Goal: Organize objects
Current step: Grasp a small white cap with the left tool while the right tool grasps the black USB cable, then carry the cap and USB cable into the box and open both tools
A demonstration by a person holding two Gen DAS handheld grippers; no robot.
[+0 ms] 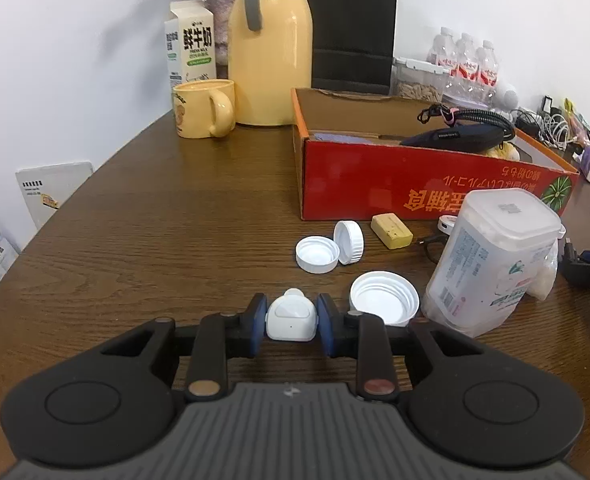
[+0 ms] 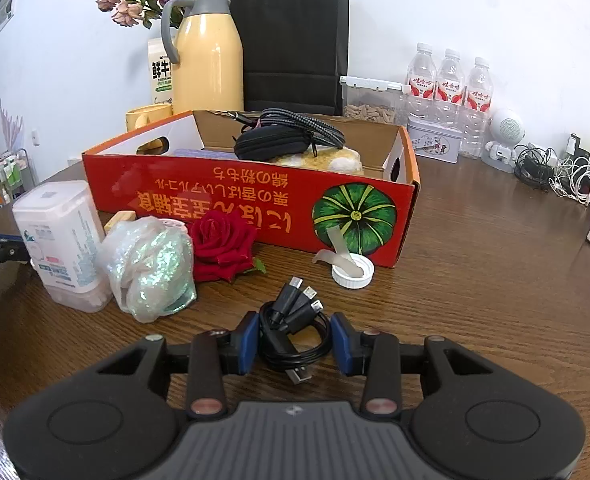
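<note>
While your left gripper (image 1: 291,322) clamps the white device (image 1: 291,320) and right gripper (image 2: 297,342) pinches the cable bundle (image 2: 295,332), lift both straight up, then carry into the red box (image 1: 375,184).

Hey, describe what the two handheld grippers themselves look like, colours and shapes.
Both look alike. The left gripper and right gripper each have a matte black body with two rounded lobes bearing circular discs, a ribbed grey centre plate with a small logo, black linkage bars on copper-coloured pivots, and blue pads on the fingers. No sleeves or cables are visible.
</note>
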